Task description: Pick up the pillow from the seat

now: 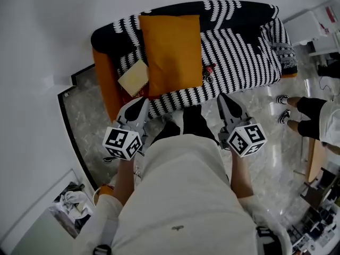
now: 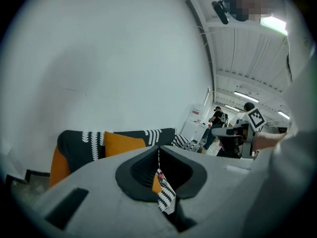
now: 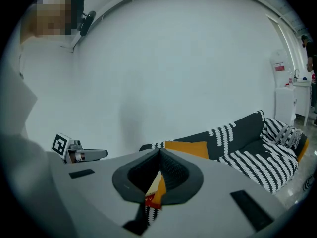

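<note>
Both tongs are closed and empty. The left gripper point(image 1: 139, 104) shows, in the left gripper view, its two dark ribbed pads point(image 2: 148, 165) meeting along one thin seam. The right gripper point(image 1: 225, 99) shows the same seam in its own view, and neither touches anything.

Each gripper has a matte grey, wedge-shaped body and carries a cube point(image 1: 123, 142) with black-and-white square markers at its rear end.

The sofa point(image 1: 241, 54) is draped in a black throw with white ribbed stripes (it looks knitted), and plain orange upholstery shows at the sofa's left end.

The pillow point(image 1: 172, 52) is a smooth, plain orange rectangle. It lies on the left half of the sofa, running from the backrest down over the seat to near the front edge. A cream square pad point(image 1: 134, 77) sits against the pillow's left side on the seat, and a small red thing point(image 1: 208, 72) lies on the seat to its right.

Both grippers are held before the sofa's front edge and point toward it, apart from the pillow. The left gripper's tip is the nearer, off the pillow's lower left corner, and the right gripper is further off to the right.
</note>
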Demonstrator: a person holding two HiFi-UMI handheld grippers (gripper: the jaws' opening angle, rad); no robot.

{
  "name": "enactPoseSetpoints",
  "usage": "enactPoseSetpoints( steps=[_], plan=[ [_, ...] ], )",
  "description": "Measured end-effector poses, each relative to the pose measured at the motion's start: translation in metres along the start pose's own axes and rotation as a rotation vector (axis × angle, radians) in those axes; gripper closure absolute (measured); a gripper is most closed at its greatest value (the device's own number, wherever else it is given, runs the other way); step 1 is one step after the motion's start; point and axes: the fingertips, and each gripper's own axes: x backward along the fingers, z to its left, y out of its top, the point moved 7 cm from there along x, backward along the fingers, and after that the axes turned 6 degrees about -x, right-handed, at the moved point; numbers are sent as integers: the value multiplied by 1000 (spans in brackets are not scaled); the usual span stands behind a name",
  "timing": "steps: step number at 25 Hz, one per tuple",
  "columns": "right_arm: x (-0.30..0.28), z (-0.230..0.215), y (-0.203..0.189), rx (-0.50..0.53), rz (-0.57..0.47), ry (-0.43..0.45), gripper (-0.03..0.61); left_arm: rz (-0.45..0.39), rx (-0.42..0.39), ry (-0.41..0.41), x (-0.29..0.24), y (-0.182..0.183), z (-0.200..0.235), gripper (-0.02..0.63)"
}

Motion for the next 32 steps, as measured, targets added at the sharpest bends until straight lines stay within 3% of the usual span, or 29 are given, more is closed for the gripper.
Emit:
enactPoseSetpoints(
  steps=[11, 24, 32],
  plan=[
    [-26, -32, 25, -5, 4, 44, 571, 14, -6, 37, -33, 18, -2, 598],
    [-65, -111, 79, -20, 12, 110, 571, 31, -22, 79, -114, 63, -19, 598],
    [-99, -159, 105, -20, 58, 186, 571, 51, 23, 133, -158, 74, -30, 598]
  ],
)
